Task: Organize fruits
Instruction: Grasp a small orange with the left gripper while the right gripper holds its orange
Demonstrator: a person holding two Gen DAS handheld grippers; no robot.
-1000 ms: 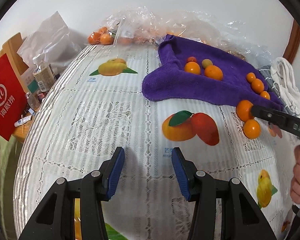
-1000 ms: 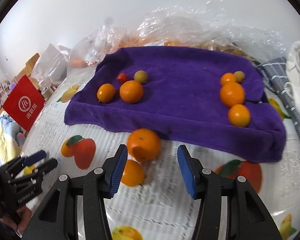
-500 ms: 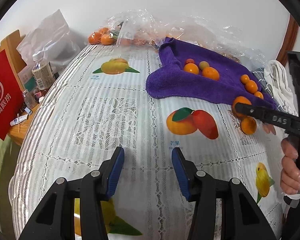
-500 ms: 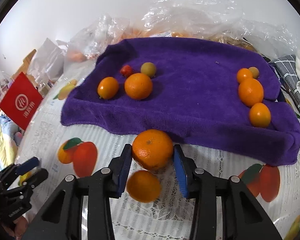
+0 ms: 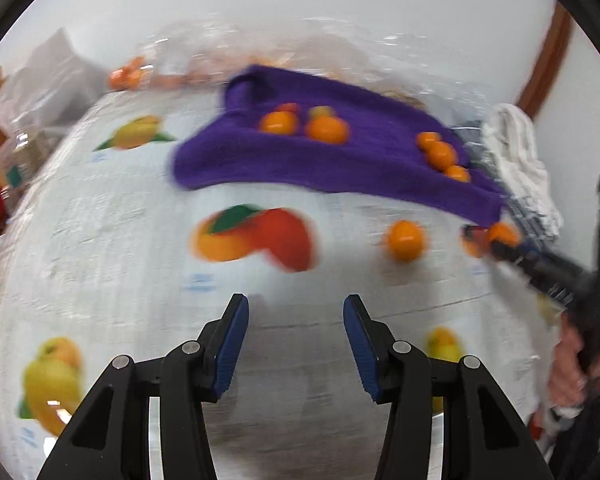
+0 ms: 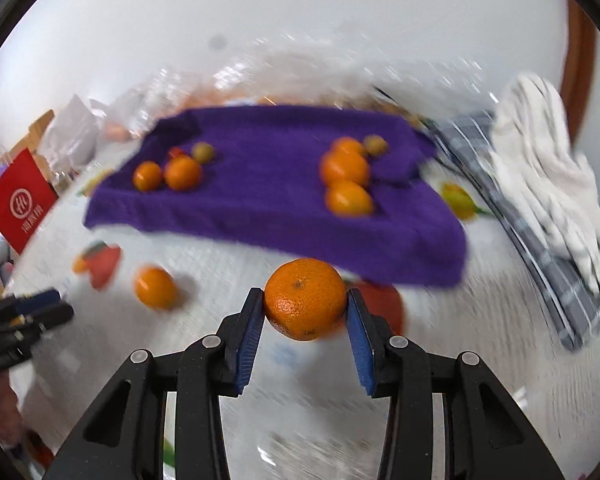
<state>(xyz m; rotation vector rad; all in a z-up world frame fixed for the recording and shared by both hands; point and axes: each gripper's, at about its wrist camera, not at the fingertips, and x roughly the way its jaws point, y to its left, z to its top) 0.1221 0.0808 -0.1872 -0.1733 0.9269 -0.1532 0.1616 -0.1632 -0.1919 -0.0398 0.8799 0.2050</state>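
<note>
towel [image 6: 268, 200]: middle of the frame, on the table [image 6: 480, 360]
left fruits [image 6: 168, 172]: on the towel's left part
right fruits [image 6: 346, 182]: on its right part
loose orange [image 6: 155, 287]: lower left, on the table before the towel
cloth [image 6: 540, 168]: right edge, beside the towel

**A room in a home**

A table under a lace-and-fruit-print tablecloth [image 5: 112, 240] stands against a plain white wall. Household clutter surrounds it: crumpled plastic bags [image 6: 320, 64], a purple towel [image 6: 260, 200], folded white cloth [image 6: 548, 168], a red paper shopping bag [image 6: 20, 200], and brown wooden door trim [image 5: 544, 56].
</note>
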